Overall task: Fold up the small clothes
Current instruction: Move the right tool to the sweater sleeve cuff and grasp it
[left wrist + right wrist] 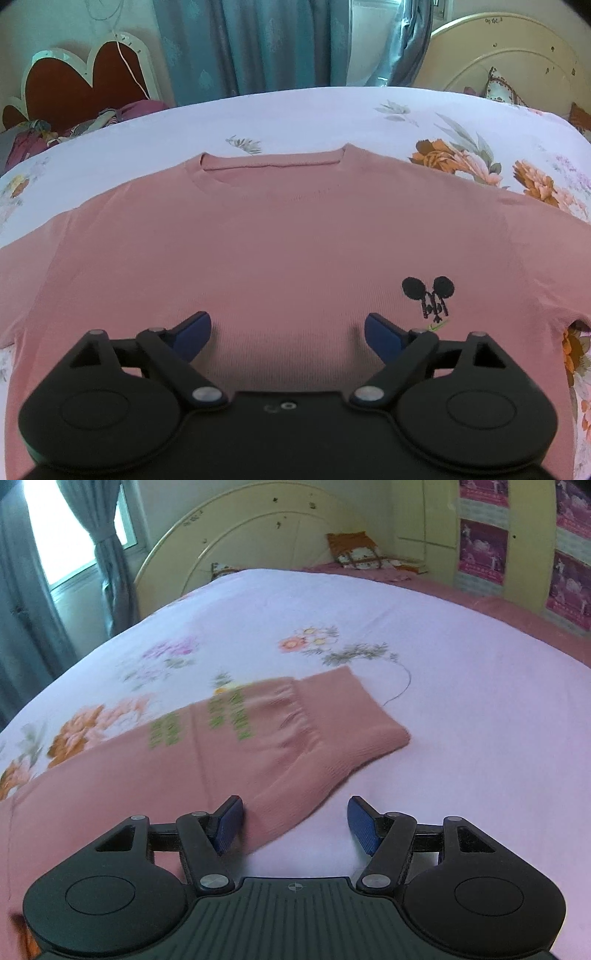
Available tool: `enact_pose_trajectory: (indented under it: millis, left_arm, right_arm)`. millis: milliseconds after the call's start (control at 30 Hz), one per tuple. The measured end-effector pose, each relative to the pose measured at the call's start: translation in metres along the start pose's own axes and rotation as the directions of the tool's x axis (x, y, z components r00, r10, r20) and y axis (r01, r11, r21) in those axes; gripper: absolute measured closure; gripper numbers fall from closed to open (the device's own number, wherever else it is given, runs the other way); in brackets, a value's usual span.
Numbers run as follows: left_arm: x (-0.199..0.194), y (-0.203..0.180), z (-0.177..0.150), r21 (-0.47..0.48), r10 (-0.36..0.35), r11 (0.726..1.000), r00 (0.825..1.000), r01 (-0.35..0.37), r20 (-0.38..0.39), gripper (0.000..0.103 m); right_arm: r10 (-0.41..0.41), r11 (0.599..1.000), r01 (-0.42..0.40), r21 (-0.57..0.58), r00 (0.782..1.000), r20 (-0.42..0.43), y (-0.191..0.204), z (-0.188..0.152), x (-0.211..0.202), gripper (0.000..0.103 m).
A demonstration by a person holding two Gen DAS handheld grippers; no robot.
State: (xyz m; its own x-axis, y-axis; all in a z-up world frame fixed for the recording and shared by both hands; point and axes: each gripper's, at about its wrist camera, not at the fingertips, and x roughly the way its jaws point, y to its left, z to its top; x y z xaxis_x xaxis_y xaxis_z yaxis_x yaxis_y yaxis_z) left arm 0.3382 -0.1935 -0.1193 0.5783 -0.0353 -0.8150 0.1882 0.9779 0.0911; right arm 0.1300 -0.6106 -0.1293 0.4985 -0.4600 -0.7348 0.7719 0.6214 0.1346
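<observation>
A small pink sweatshirt (280, 240) lies flat on the bed, neck hole at the far side, a black mouse-ear logo (428, 297) on its chest. My left gripper (287, 334) hovers over the middle of the chest, jaws wide apart, nothing between the blue pads. In the right wrist view the sweatshirt's sleeve (295, 734) stretches across the sheet, with green lettering and a ribbed cuff. My right gripper (295, 821) is open over the sleeve's near edge; the pink fabric lies beside its left pad, and the right pad is over bare sheet.
The bed (461, 701) has a white sheet printed with orange flowers (461, 162). A cream headboard (236, 550) and pillows (354, 554) stand at the far end. Teal curtains (258, 44), a heart-shaped board (85, 85) and a heap of clothes (55, 129) lie beyond the bed.
</observation>
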Motion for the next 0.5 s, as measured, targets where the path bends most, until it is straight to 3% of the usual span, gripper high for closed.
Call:
enact_pose_trajectory:
  millis: [67, 100, 200, 267, 367, 500]
  left_arm:
    - [0.003, -0.001, 0.001, 0.009, 0.005, 1.000, 1.000, -0.005, 0.002, 0.017]
    - [0.005, -0.002, 0.002, 0.012, 0.000, 1.000, 1.000, 0.000, 0.003, 0.017]
    - [0.012, -0.002, 0.005, 0.014, 0.005, 1.000, 1.000, -0.005, -0.008, 0.021]
    - [0.017, -0.001, 0.007, 0.012, -0.016, 1.000, 1.000, 0.016, -0.012, 0.026]
    - [0.023, 0.003, 0.011, -0.005, -0.031, 1.000, 0.999, 0.031, -0.023, 0.032]
    - [0.020, 0.013, 0.015, -0.012, -0.033, 0.999, 0.999, 0.033, 0.000, 0.032]
  right_arm:
    - [0.002, 1.000, -0.003, 0.021, 1.000, 0.013, -0.005, 0.006, 0.006, 0.042]
    - [-0.002, 1.000, 0.002, 0.026, 1.000, 0.020, -0.006, 0.009, 0.008, 0.060]
    - [0.011, 0.999, -0.012, 0.051, 0.999, 0.030, -0.011, 0.015, 0.015, 0.086]
    - [0.023, 0.998, -0.025, 0.055, 0.999, 0.036, -0.009, 0.017, 0.016, 0.095]
    - [0.061, 0.998, -0.063, 0.028, 0.995, 0.084, 0.002, 0.020, 0.004, 0.095]
    - [0.151, 0.988, -0.144, -0.064, 0.979, 0.135, 0.042, 0.022, -0.020, 0.096]
